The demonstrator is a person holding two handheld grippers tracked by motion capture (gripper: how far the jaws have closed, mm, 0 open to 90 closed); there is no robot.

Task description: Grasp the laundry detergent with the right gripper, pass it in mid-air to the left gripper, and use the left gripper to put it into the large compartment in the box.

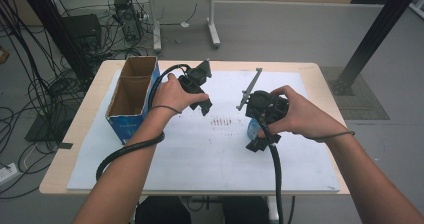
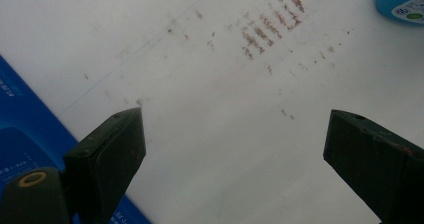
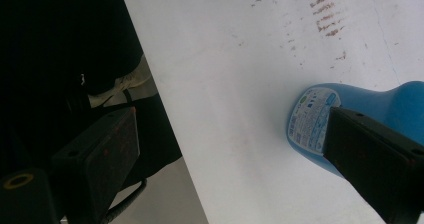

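White sheeting [image 1: 200, 154] covers the table, marked with brown smudges [image 2: 270, 26] ahead of the left gripper [image 1: 202, 91], whose jaws stand wide apart with nothing between them. Just to that gripper's left stands an open cardboard box [image 1: 131, 96]. Under the right gripper [image 1: 260, 129], jaws also spread wide, a blue bottle [image 3: 360, 119] lies beside one jaw, not clamped.

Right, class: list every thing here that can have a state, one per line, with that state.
Left gripper: open, nothing between its jaws, above the white mat.
Right gripper: open, one jaw beside the blue bottle.
Blue bottle: lying on its side on the mat.
Cardboard box: upright, top open.
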